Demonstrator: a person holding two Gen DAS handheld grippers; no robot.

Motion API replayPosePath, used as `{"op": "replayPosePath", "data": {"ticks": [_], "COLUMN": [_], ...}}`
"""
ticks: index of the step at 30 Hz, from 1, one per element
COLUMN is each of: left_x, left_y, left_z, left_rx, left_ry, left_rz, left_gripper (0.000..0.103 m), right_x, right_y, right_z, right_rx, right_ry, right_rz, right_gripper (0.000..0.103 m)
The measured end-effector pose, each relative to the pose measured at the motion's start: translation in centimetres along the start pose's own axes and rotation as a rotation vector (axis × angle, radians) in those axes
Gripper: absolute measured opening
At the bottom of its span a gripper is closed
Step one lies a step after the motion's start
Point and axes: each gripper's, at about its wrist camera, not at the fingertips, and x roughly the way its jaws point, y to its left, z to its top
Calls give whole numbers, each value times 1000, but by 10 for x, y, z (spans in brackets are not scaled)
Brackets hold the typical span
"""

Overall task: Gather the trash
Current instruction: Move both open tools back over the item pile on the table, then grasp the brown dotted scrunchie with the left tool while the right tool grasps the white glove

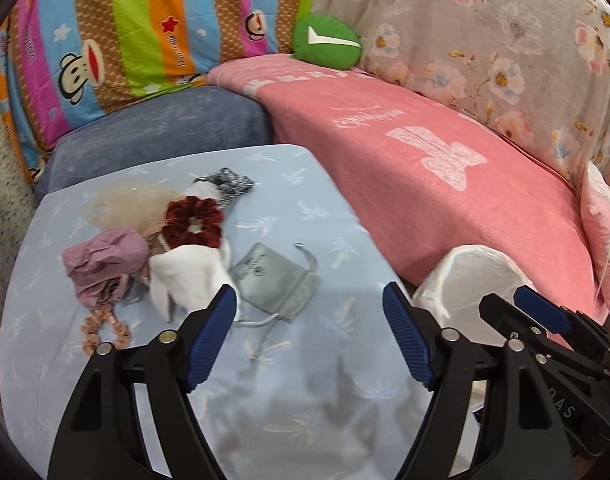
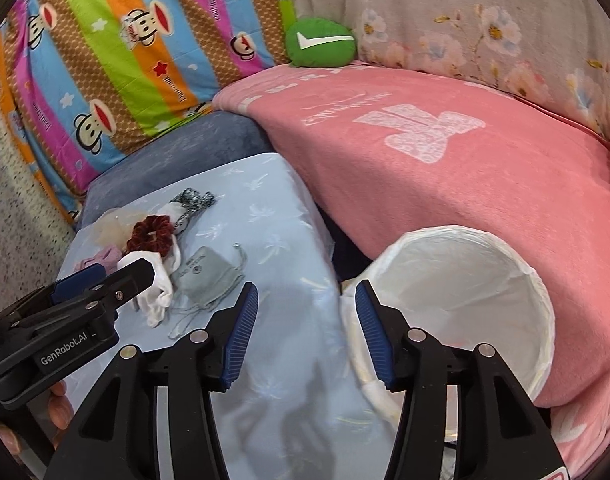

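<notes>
Your bin [image 2: 517,280] stands beside the table [image 1: 265,360], against the pink blanket [image 1: 445,184], its liner mouth tipped toward you so scraps can drop straight in; it looks empty. The litter sits bunched at the table's far left, well apart from the bin: a white cloth [image 1: 185,276], a crumpled pink paper [image 1: 101,260], a grey pouch [image 1: 273,280], a red scrunchie [image 1: 193,220].

Your left gripper [image 1: 309,340] hangs wide open and empty just short of the cloth, probably your first pick. Your right gripper [image 2: 305,332] is also spread and empty, near the bin rim.
</notes>
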Motion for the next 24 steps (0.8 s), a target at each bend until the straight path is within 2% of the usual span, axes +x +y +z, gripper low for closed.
{"op": "replayPosePath", "data": {"ticks": [2, 24], "left_x": [-2, 0], "left_y": [10, 136], "left_z": [-2, -27], "left_rx": [-11, -182], "left_ry": [-5, 50], "left_rz": [15, 172], "left_gripper": [78, 78], "right_x": [4, 51], "right_y": [11, 124], "right_z": [0, -9], "right_rx": [-18, -166], "right_ry": [6, 77], "right_rz": [8, 86], "right_gripper": [52, 62]}}
